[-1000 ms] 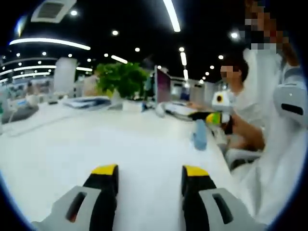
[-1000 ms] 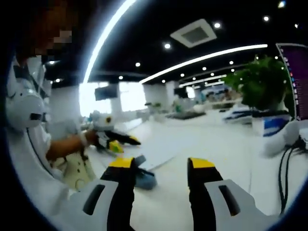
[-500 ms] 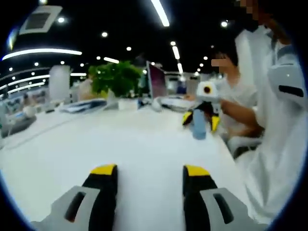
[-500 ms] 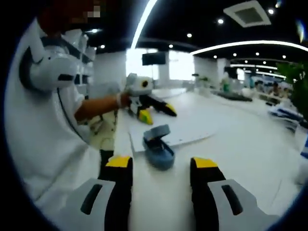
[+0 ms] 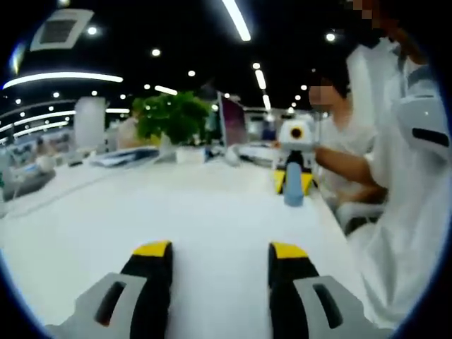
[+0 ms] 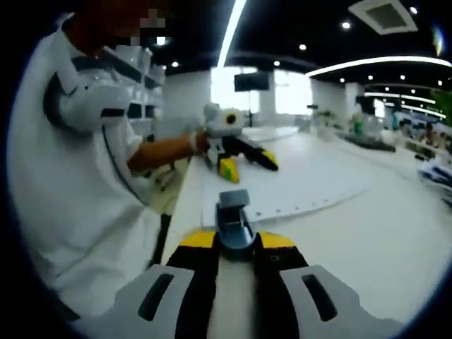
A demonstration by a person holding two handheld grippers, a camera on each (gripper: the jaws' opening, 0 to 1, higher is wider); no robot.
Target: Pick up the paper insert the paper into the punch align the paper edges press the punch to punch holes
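Looking along our right gripper (image 6: 235, 248), we see its yellow-tipped jaws drawn in close on either side of the blue-grey punch (image 6: 234, 224), which sits between them at the near edge of the white tabletop (image 6: 395, 233); the tips appear to pinch its base. Just beyond the punch lies the paper (image 6: 300, 187), a white sheet flat on the tabletop with a row of small holes along its near edge, which lies just beside the punch. Farther back in that view our left gripper (image 6: 248, 164) comes in from the left, held in a hand (image 6: 200, 143), its black and yellow jaws spread above the far corner of the paper.

In the left gripper view, the left gripper (image 5: 219, 253) has its jaws spread wide over bare tabletop (image 5: 176, 212), holding nothing. The right gripper (image 5: 294, 159) stands across the tabletop with the punch (image 5: 292, 186) upright between its yellow tips. A green plant (image 5: 173, 116) and a monitor (image 5: 233, 127) stand at the far end.
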